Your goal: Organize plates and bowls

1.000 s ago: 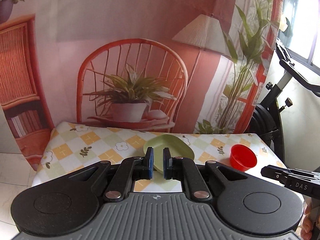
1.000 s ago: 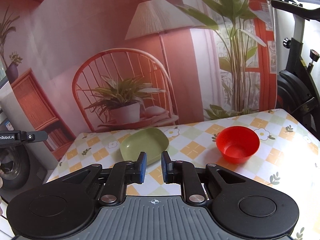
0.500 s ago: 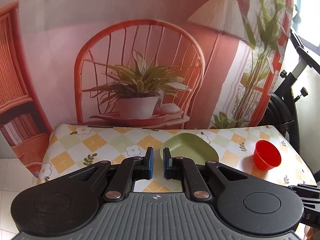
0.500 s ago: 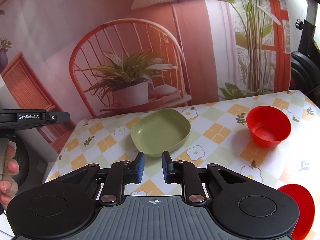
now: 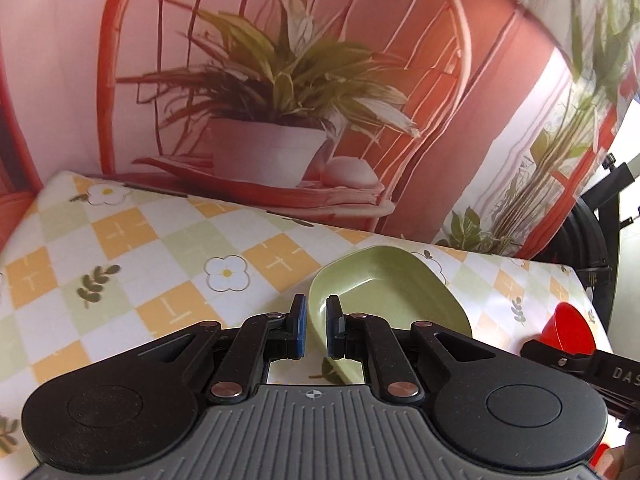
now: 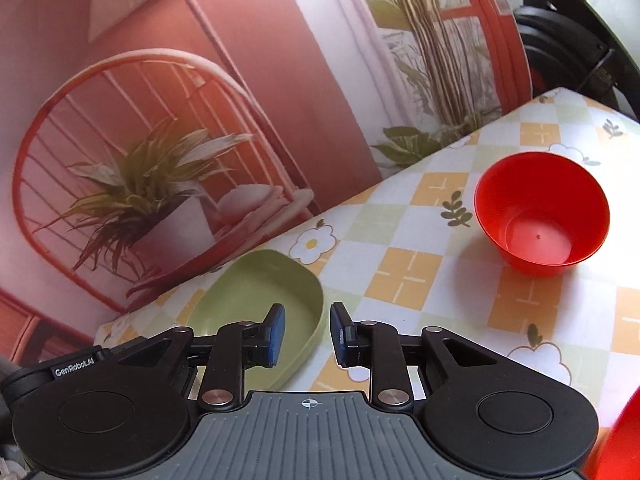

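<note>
Left gripper (image 5: 313,328): jaws parted by a narrow gap and gripping nothing, poised over the near-left rim of the green plate (image 5: 384,300). Whether a pad touches the rim cannot be told.

Right gripper (image 6: 307,334): jaws open a little wider, empty, at the plate's right edge; its left pad sits over the plate (image 6: 256,300), its right pad over bare cloth.

The plate rests flat on the checked bench (image 6: 412,276). The red bowl (image 6: 542,214) stands upright, well apart at 2 o'clock from the right gripper. A red object (image 6: 620,444) shows at 4 o'clock, blurred.
</note>
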`<state>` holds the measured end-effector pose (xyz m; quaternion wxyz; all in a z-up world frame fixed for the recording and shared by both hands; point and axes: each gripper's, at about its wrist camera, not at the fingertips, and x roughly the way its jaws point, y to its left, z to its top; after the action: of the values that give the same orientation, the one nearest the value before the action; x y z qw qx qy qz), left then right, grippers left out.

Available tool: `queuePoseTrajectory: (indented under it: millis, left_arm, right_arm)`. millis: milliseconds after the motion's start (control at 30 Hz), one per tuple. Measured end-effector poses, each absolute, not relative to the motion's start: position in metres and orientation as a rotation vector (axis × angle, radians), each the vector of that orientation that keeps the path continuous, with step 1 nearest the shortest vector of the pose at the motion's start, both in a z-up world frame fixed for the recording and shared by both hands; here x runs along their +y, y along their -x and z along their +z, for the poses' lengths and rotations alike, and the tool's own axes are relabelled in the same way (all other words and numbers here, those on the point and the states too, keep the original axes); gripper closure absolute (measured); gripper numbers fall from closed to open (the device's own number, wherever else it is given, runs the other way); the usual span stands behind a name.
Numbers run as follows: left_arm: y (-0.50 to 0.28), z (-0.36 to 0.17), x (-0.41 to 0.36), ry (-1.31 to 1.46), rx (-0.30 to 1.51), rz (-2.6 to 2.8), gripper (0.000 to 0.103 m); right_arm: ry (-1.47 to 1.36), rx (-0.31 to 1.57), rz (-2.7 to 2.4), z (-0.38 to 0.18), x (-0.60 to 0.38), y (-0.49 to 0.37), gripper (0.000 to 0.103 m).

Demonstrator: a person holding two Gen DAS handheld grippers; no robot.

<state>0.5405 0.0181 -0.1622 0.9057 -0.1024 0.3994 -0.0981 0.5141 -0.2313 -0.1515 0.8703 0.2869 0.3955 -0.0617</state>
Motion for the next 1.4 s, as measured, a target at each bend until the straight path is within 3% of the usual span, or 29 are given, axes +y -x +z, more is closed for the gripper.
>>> queuePoseTrajectory:
  millis: [100,633,833,933,1267,1367,1400]
  left_arm:
    - [-0.552,-0.177,0.015,0.251,0.848,-0.208,0.084]
    - [-0.577,-0.193,0.011,0.298,0.844,-0.222,0.084]
    - [-0.572,-0.196,0.025,0.394,0.838,-0.265,0.084]
    - [-0.567,-0.196,0.022,0.378,0.826,-0.277,0.078]
    - [-0.566,-0.204,0.017,0.399,0.844,-0.292,0.077]
    - [-0.564,-0.207,0.014,0.382,0.842,-0.297,0.082]
    - [-0.562,-0.205,0.013,0.372,0.836,-0.293,0.093]
  right_arm:
    - [-0.662,0.839,-0.165,-0.169,-0.243,-0.527,0.079]
    - [-0.725,0.919,-0.176,-0.205,-0.236,-0.560,0.079]
    - [-0.708,0.944,-0.164,-0.207,-0.233,-0.560,0.092]
    - [-0.711,0.956,-0.158,-0.209,-0.231,-0.559,0.096]
    - [-0.710,0.955,-0.139,-0.208,-0.231,-0.557,0.097]
    - [-0.709,0.962,-0.136,-0.208,-0.229,-0.556,0.097]
    - [-0.711,0.965,-0.132,-0.207,-0.229,-0.556,0.097]
